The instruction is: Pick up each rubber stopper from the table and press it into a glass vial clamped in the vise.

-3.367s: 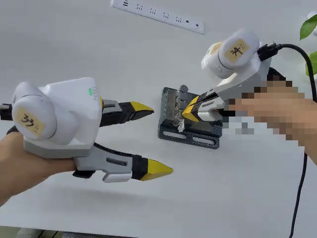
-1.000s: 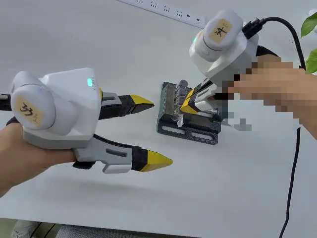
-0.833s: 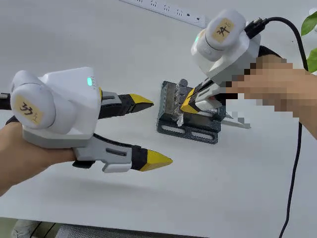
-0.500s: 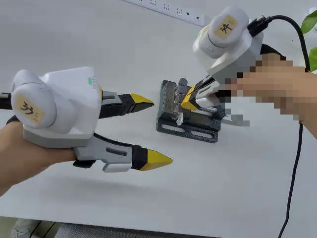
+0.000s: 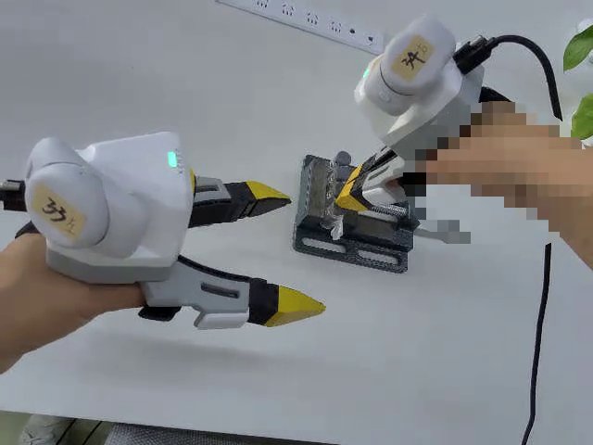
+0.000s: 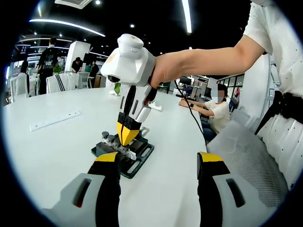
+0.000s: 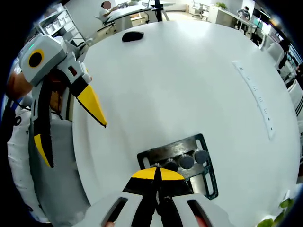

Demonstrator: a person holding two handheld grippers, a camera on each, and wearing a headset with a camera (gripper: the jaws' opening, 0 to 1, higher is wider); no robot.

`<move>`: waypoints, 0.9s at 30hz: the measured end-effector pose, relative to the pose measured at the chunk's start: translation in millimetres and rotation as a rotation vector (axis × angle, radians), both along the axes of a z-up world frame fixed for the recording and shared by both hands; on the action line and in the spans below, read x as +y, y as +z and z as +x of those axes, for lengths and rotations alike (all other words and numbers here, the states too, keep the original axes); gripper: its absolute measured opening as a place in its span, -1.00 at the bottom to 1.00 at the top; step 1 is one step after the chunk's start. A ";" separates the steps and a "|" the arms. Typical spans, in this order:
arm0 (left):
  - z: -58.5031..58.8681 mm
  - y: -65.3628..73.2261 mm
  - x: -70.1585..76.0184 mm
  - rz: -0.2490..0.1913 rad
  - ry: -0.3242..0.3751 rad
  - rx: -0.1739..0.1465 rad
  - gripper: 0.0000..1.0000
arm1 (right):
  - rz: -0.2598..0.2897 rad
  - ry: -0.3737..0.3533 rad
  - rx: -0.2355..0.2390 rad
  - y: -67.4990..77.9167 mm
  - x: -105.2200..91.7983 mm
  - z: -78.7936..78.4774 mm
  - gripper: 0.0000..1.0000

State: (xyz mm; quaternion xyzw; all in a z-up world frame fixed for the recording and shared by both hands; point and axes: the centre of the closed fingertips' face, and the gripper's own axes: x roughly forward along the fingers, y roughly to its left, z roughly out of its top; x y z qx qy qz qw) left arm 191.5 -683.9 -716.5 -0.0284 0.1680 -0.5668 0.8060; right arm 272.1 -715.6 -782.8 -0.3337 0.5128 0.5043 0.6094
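Note:
A dark metal vise (image 5: 355, 243) stands mid-table and clamps a row of glass vials. Grey rubber stoppers (image 7: 185, 162) cap the vials. In the left gripper view the stoppers (image 6: 108, 137) show at the far end of the vise (image 6: 134, 163). My right gripper (image 5: 349, 200) points down with its jaws shut, tips resting on the near end of the vial row (image 7: 169, 165). No stopper shows between its tips (image 7: 157, 174). My left gripper (image 5: 289, 250) hovers open left of the vise, nothing between its fingers (image 6: 159, 161).
A white power strip (image 5: 306, 23) lies along the far edge of the table. A black cable (image 5: 537, 315) trails down the right side from my right gripper. Green leaves (image 5: 579, 46) stick in at the far right. The vise's handle (image 5: 445, 236) juts right.
My right gripper has stayed shut over the vise, dipping slightly down and left onto the vials. My left gripper has hardly moved and remains open.

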 end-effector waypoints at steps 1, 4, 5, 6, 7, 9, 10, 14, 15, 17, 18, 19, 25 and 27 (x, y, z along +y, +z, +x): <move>0.2 0.1 -0.2 0.001 0.001 0.001 0.28 | 0.003 -0.007 0.002 -0.1 0.1 0.2 -1.00; -0.2 0.7 -0.8 0.001 -0.002 -0.001 0.28 | 0.010 -0.006 -0.002 0.0 0.5 -0.2 -1.00; -0.4 0.8 -0.9 0.001 -0.004 -0.002 0.28 | 0.011 -0.009 -0.003 0.0 0.6 -0.2 -1.00; -0.6 0.6 -0.9 0.005 -0.006 -0.003 0.28 | 0.012 -0.012 -0.004 -0.2 0.8 -0.1 -1.00; -0.6 0.5 -0.8 0.007 -0.007 -0.003 0.28 | 0.013 -0.013 -0.004 -0.6 1.3 0.5 -1.00; -0.6 1.6 -0.9 0.007 -0.008 -0.006 0.28 | 0.012 -0.018 -0.003 -1.1 1.7 1.0 -1.00; -0.6 1.9 -1.0 0.006 -0.008 -0.006 0.28 | 0.010 -0.015 -0.002 -1.2 1.6 0.8 -1.00; -1.1 2.5 -1.1 0.012 -0.011 -0.010 0.27 | 0.004 -0.001 -0.009 -1.7 2.0 0.3 -1.00; -1.2 2.5 -1.0 0.012 -0.011 -0.009 0.27 | 0.006 -0.005 -0.008 -2.0 2.1 0.8 -1.00; -1.6 3.4 -1.6 0.015 -0.011 -0.011 0.27 | 0.010 -0.011 -0.004 -2.8 1.5 2.2 -1.00; -1.6 3.7 -1.6 0.015 -0.011 -0.012 0.27 | 0.012 -0.012 -0.003 -3.1 1.3 2.6 -1.00; -1.5 4.3 -1.7 0.014 -0.011 -0.013 0.27 | 0.011 -0.010 -0.004 -2.9 1.0 1.9 -1.00; -0.8 6.5 -0.1 0.016 -0.005 -0.018 0.27 | 0.016 -0.005 -0.014 -2.0 -0.1 2.1 -1.00; -1.2 5.9 0.8 0.019 -0.004 -0.018 0.27 | 0.027 -0.022 -0.012 -1.7 -0.4 1.5 -1.00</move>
